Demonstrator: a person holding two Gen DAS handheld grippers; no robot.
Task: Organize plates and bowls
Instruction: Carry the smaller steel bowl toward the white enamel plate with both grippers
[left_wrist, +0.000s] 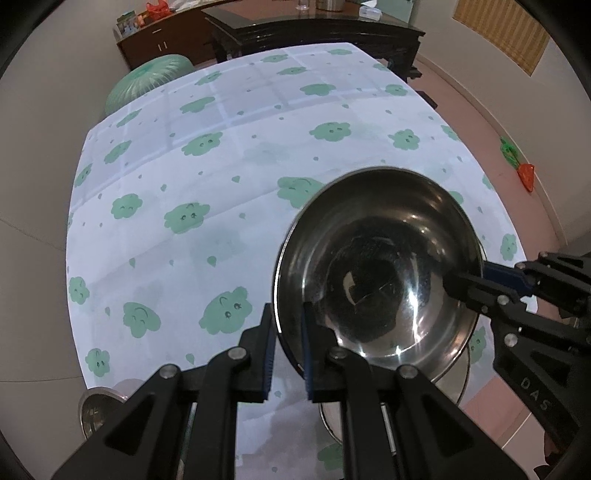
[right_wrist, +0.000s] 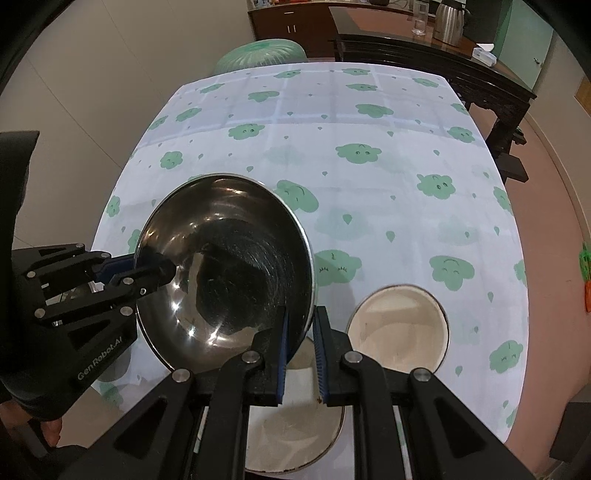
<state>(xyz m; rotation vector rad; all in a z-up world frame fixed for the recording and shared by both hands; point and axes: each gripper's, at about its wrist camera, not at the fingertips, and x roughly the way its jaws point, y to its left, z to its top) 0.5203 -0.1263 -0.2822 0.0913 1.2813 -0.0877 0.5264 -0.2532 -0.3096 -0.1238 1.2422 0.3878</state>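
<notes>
Both grippers are holding one steel bowl (left_wrist: 376, 273) above the table (left_wrist: 221, 155); left gripper (left_wrist: 288, 354) and right gripper (right_wrist: 300, 354) fingers are clamping opposite rims

Steel bowl (right_wrist: 225, 273) above the table (right_wrist: 369, 206), two plates (right_wrist: 400, 328) right of it

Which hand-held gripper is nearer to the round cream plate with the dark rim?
Right. The right hand-held gripper grips the steel bowl directly beside the round cream plate with the dark rim; the left hand-held gripper holds the bowl's far side.
</notes>
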